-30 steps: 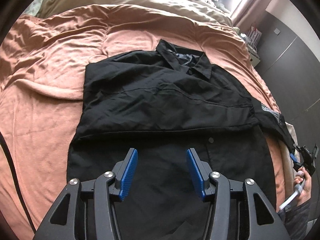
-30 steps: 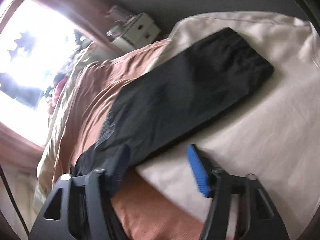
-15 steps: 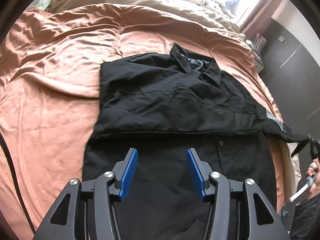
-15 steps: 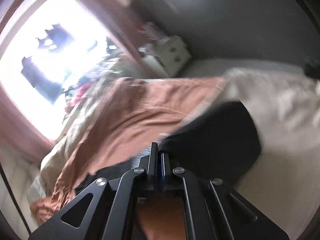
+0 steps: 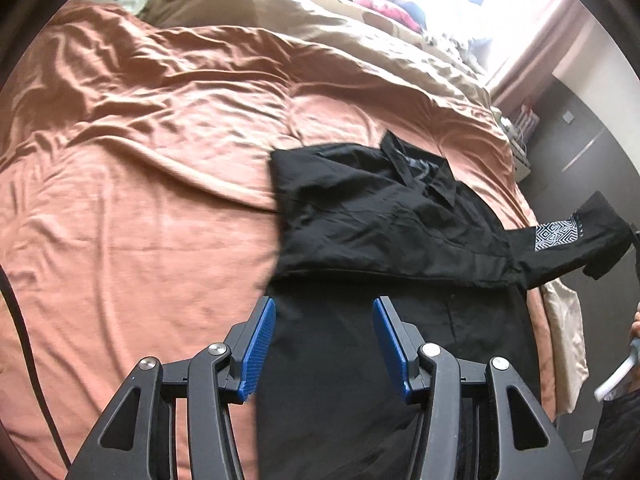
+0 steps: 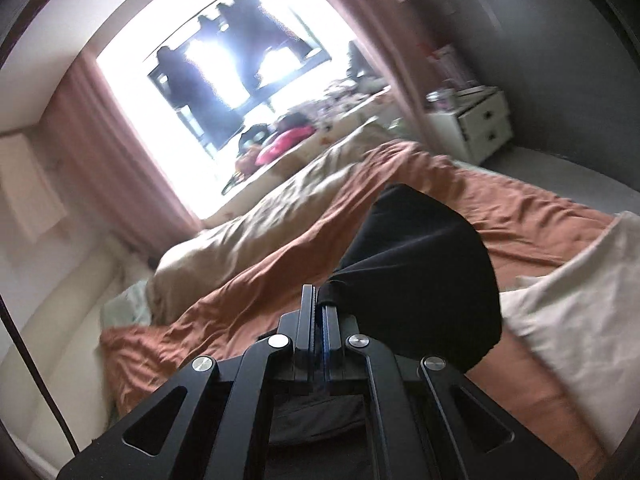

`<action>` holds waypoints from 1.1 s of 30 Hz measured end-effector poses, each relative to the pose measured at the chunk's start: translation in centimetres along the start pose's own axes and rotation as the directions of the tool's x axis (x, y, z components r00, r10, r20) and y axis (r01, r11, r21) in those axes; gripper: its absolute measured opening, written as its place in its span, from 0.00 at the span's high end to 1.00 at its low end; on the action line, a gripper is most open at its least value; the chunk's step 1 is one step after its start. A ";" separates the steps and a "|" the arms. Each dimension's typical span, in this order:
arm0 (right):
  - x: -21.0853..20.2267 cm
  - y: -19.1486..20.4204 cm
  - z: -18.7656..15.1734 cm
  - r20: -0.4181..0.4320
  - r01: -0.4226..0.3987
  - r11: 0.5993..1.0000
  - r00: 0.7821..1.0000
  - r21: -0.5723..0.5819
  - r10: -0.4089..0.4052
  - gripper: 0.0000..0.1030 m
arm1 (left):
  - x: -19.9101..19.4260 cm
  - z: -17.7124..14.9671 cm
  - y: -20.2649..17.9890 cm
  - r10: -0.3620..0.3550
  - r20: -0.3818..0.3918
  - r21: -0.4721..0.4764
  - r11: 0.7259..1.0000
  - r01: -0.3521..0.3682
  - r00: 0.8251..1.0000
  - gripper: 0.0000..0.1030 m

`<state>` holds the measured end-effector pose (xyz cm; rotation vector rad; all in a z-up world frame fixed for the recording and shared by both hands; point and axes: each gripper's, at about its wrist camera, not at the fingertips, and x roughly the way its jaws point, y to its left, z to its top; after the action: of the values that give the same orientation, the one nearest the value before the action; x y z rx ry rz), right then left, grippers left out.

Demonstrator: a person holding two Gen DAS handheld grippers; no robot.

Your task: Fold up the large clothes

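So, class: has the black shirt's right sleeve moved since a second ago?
Yes. The sleeve, pinched in the shut right gripper, has risen off the orange blanket and now hangs in the air past the bed's edge.

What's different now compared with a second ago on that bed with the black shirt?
The right gripper has shut on the black shirt's sleeve and lifted it off the bed, out to the side. The left gripper stays open above the shirt's lower part, holding nothing. The shirt's body still lies flat on the orange blanket.
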<state>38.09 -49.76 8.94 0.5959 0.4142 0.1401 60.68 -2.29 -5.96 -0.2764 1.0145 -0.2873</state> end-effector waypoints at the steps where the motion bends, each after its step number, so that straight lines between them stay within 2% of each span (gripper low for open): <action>1: 0.6 0.5 0.0 -0.012 -0.009 1.000 1.000 -0.009 0.009 1.00 | -0.6 -0.1 0.9 0.004 0.005 -0.013 1.000 -0.004 1.000 0.49; 5: 3.3 4.3 -1.8 -0.070 -0.049 0.998 0.997 -0.043 0.046 1.00 | -2.0 -0.3 3.7 0.020 0.019 -0.052 0.998 -0.019 1.000 0.49; 6: 2.8 3.0 -1.2 -0.081 -0.057 0.997 0.995 -0.044 0.053 1.00 | -2.2 -0.4 4.2 0.023 0.020 -0.059 0.998 -0.022 1.000 0.49; 9: 6.5 3.5 -1.1 -0.131 -0.075 0.996 0.989 -0.053 0.068 1.00 | -2.9 -0.7 6.1 0.036 0.025 -0.077 0.996 -0.034 0.999 0.49; 10: 7.6 4.2 -2.1 -0.154 -0.082 0.995 0.985 -0.061 0.072 1.00 | -3.1 -0.9 6.8 0.041 0.026 -0.084 0.996 -0.039 0.999 0.49; 12: 8.8 2.0 -1.3 -0.192 -0.096 0.992 0.978 -0.078 0.080 1.00 | -3.4 -1.1 8.0 0.048 0.025 -0.097 0.994 -0.046 0.999 0.49; 14: 11.3 2.2 -1.8 -0.225 -0.102 0.988 0.972 -0.119 0.073 1.00 | -3.7 -1.3 9.1 0.056 0.022 -0.106 0.993 -0.053 0.998 0.49; 16: 15.1 1.8 -1.0 -0.273 -0.088 0.987 0.961 -0.132 0.049 1.00 | -4.3 -1.6 10.3 0.064 0.026 -0.117 0.991 -0.061 0.998 0.49; 19: 18.4 1.3 -2.6 -0.358 -0.060 0.991 0.934 -0.116 0.015 1.00 | -5.0 -2.0 11.9 0.077 0.031 -0.138 0.988 -0.072 0.997 0.49; 21: 19.6 0.8 -3.1 -0.402 -0.040 0.994 0.916 -0.099 -0.003 1.00 | -5.5 -2.2 12.9 0.084 0.032 -0.153 0.985 -0.078 0.996 0.49; 24: 20.3 1.0 -3.5 -0.437 -0.053 0.995 0.899 -0.081 0.012 0.98 | -6.0 -2.6 13.5 0.102 0.035 -0.152 0.984 -0.096 0.994 0.49; 25: 20.3 1.0 -3.7 -0.451 -0.065 0.995 0.892 -0.075 0.025 0.88 | -6.0 -2.7 13.5 0.105 0.036 -0.149 0.984 -0.098 0.994 0.49; 26: 20.1 0.9 -3.7 -0.464 -0.081 0.994 0.885 -0.073 0.038 0.61 | -6.0 -2.7 13.4 0.108 0.036 -0.143 0.985 -0.102 0.993 0.49; 27: 19.8 0.7 -3.7 -0.469 -0.095 0.993 0.882 -0.070 0.051 0.40 | -6.0 -2.7 13.1 0.109 0.034 -0.136 0.985 -0.104 0.993 0.49; 28: 19.5 0.3 -3.6 -0.472 -0.110 0.992 0.879 -0.068 0.065 0.11 | -5.9 -2.7 12.8 0.106 0.033 -0.131 0.986 -0.101 0.994 0.49; 33: 17.3 -3.1 -2.2 -0.463 -0.132 0.990 0.882 -0.058 0.090 0.09 | -4.8 -2.3 9.5 0.082 0.026 -0.083 0.993 -0.080 0.996 0.49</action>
<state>52.93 -46.91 -0.27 0.4955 0.8319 0.4140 57.35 8.02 -6.72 -0.3116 1.0071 -0.1678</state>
